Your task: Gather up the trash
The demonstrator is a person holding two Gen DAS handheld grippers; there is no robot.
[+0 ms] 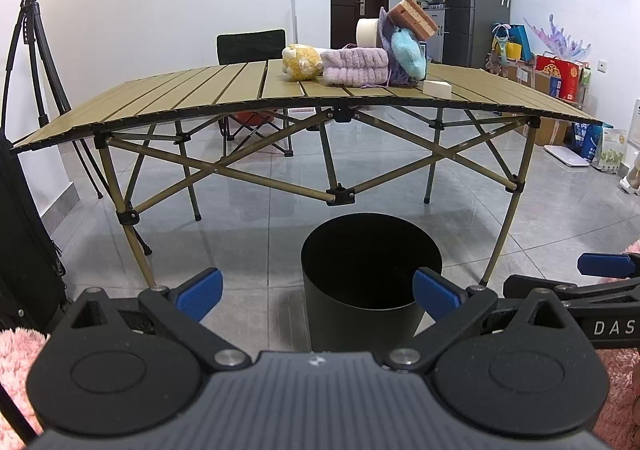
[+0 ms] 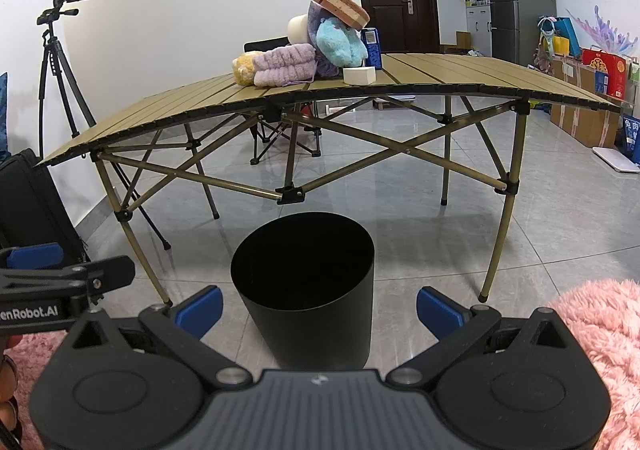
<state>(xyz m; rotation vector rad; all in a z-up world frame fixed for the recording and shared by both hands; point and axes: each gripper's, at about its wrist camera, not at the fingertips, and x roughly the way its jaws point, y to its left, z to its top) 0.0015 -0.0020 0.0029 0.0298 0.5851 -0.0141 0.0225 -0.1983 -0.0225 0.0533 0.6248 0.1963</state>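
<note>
A black round bin stands on the floor in front of the folding table; it also shows in the right wrist view. On the table lie a small white box, a blue carton, a tape roll, a sponge block and plush toys. My left gripper is open and empty, low over the floor by the bin. My right gripper is open and empty, just before the bin.
A tripod with a camera stands left of the table, with a black case beside it. A folding chair sits behind the table. Boxes and bags line the right wall. Pink fluffy fabric lies at the lower right.
</note>
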